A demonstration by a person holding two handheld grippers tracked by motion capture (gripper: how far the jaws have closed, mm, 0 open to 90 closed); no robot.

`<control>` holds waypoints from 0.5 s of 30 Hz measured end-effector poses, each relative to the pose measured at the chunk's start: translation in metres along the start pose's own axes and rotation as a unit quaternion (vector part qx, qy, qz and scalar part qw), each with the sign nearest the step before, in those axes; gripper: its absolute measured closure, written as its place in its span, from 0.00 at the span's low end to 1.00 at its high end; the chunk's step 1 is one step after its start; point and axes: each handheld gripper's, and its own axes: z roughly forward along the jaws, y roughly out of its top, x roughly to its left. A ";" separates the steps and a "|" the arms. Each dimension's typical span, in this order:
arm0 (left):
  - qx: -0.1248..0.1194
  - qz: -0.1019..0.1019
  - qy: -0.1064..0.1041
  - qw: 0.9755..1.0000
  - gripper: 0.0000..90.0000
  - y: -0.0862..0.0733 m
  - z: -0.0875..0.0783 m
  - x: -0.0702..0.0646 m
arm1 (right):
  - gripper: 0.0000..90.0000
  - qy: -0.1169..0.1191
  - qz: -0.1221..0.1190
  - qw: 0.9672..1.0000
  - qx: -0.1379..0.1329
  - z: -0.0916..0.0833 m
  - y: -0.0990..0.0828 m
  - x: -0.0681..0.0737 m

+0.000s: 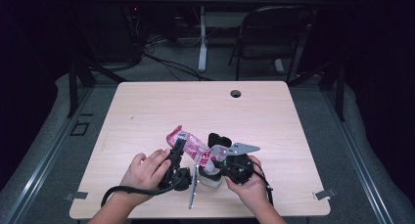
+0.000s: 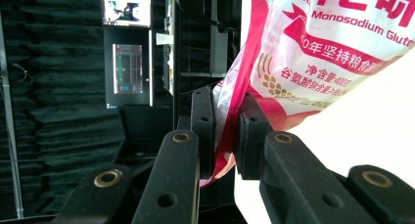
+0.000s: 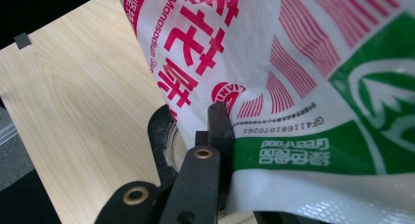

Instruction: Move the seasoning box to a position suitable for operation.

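Above the bench [image 1: 147,111], the bag [image 1: 192,146] is clamped by the left hand-held gripper [image 2: 226,131] and right hand-held gripper [image 3: 222,131]; overpulling could likely tear it.

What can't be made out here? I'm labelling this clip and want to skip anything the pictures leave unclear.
- Right gripper: in the right gripper view the bag covers one jaw.
- Bag's contents and fill: opaque printed plastic in every view.
- Bag print: too small to read in the high view.
- Black round thing under the bag: mostly covered in the right gripper view.
- Left gripper: bag's upper part is cut off by the frame edge.
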 end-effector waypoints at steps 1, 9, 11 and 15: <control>-0.002 0.003 0.003 1.000 0.90 0.000 0.000 0.001 | 1.00 0.000 0.000 1.000 -0.001 0.000 0.000 0.000; -0.002 0.000 0.002 1.000 0.90 0.001 0.000 0.001 | 1.00 -0.003 -0.004 1.000 -0.001 0.000 0.000 0.001; -0.004 0.003 0.003 1.000 0.90 0.001 0.000 0.002 | 1.00 -0.004 -0.005 1.000 0.001 0.000 0.000 0.002; -0.004 0.001 0.004 1.000 0.90 0.002 -0.001 0.002 | 1.00 -0.006 -0.007 1.000 -0.003 0.001 0.000 0.002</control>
